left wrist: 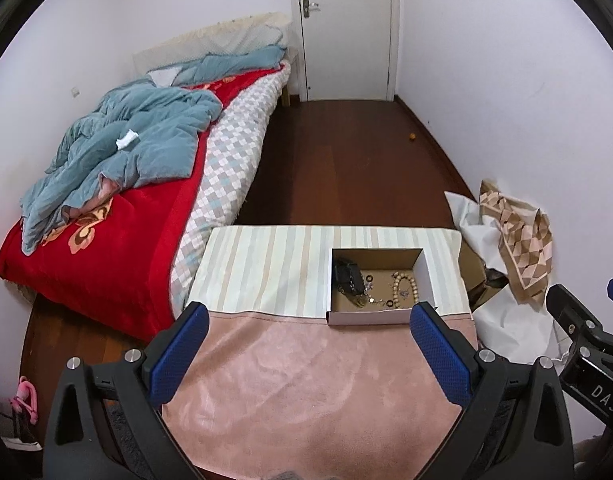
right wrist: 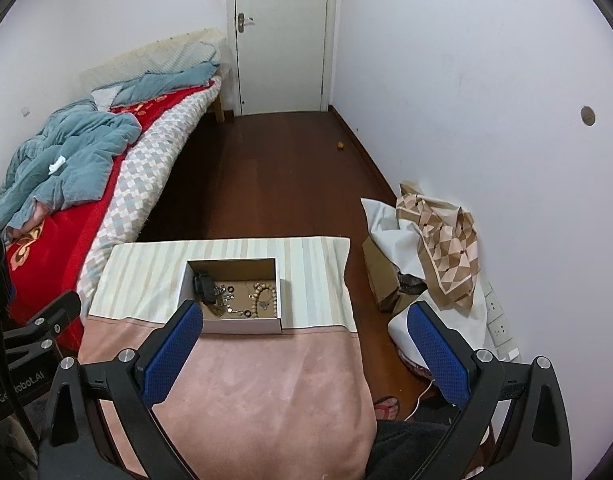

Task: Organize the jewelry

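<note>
An open cardboard box [left wrist: 370, 316] with white outer walls sits on the cloth-covered table [left wrist: 286, 360]. It also shows in the right wrist view [right wrist: 242, 325]. Inside lie a black watch [left wrist: 348, 274], a beige bead bracelet [left wrist: 406, 286], thin chains and small dark rings. The watch [right wrist: 203, 283] and bracelet [right wrist: 262, 294] also show in the right wrist view. My left gripper [left wrist: 310, 316] is open and empty, held above the pink cloth in front of the box. My right gripper [right wrist: 304, 316] is open and empty, near the box's front right.
A bed [left wrist: 118, 208] with a red cover and blue quilt stands to the left. Cardboard boxes under white cloth and a patterned scarf [right wrist: 442, 248] lie on the floor at the right wall. A white door [left wrist: 346, 28] is at the far end. A power strip [right wrist: 500, 330] lies by the right wall.
</note>
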Available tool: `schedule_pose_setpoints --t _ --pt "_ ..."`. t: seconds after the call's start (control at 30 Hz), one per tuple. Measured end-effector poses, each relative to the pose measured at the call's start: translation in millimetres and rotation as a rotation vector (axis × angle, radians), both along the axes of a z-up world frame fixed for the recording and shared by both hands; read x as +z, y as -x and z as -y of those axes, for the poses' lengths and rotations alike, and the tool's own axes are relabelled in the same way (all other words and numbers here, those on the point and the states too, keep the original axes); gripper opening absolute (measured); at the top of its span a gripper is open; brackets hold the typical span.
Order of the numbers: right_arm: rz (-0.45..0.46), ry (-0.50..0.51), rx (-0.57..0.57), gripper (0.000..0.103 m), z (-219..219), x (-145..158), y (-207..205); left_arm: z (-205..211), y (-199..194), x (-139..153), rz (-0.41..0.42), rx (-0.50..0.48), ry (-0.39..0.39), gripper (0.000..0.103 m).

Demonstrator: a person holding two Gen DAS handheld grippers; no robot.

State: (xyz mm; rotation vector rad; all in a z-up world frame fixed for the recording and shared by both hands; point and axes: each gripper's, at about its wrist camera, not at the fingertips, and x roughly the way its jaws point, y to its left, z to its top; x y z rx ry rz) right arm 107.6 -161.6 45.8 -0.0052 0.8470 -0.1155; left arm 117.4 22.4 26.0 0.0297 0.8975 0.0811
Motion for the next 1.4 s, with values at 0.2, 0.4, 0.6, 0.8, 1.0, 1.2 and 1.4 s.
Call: schedule_pose_setpoints --t 0.2,0.4,0.6,0.8,1.0,1.2,1.4 --pt "-0.039 -0.004 0.000 0.103 0 -14 -16 3 -11 -10 -0.037 -0.005 -0.006 0.103" --pt "-0.064 -0.012 0.003 0.103 3 -21 -24 5 -18 -14 -0.070 -0.009 0.014 0.103" --pt "-0.067 -0.011 0.003 0.103 3 -21 -26 8 -19 -15 -0.076 -0.011 0.022 0.103" --pt "-0.077 -0.010 0.012 0.103 3 -22 -25 7 -18 -16 -0.073 -0.007 0.029 0.103" --pt "-0.084 -0.006 0.023 0.103 1 -22 -22 7 -17 -17 -0.075 -0.001 0.027 0.103" --pt "-0.088 -0.005 0.030 0.103 -1 -21 -22 6 -16 -18 -0.075 -0.001 0.028 0.103" --pt "-0.088 -0.004 0.032 0.103 -1 -20 -22 6 -16 -18 -0.075 -0.001 0.029 0.103"
